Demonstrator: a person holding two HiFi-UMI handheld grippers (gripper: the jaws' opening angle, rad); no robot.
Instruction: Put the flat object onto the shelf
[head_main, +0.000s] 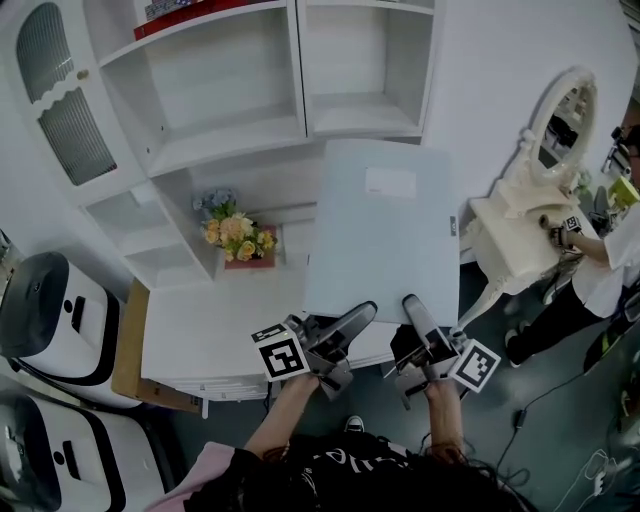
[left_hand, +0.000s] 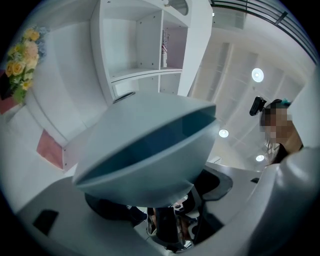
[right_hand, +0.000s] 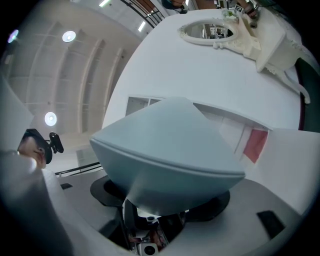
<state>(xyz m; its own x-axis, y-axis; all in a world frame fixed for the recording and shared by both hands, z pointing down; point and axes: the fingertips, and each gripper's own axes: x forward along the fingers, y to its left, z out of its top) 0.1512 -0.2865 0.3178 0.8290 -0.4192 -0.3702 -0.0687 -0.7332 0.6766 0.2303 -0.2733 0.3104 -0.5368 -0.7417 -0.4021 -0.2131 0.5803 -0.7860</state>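
Observation:
A large flat pale blue-grey folder (head_main: 385, 230) with a white label is held up in front of the white shelf unit (head_main: 250, 90). My left gripper (head_main: 352, 322) is shut on its near edge at the left, and my right gripper (head_main: 415, 312) is shut on the same edge at the right. In the left gripper view the folder (left_hand: 145, 145) fills the middle, its edge running down between the jaws. In the right gripper view the folder (right_hand: 165, 145) likewise covers the jaws. The folder's far edge reaches up to the lower open shelf compartment (head_main: 365, 115).
A bouquet of yellow flowers (head_main: 238, 235) on a pink base sits on the white counter (head_main: 215, 330) left of the folder. A white vanity with an oval mirror (head_main: 545, 170) stands at the right, with a person (head_main: 600, 260) beside it. White machines (head_main: 45, 320) stand at the far left.

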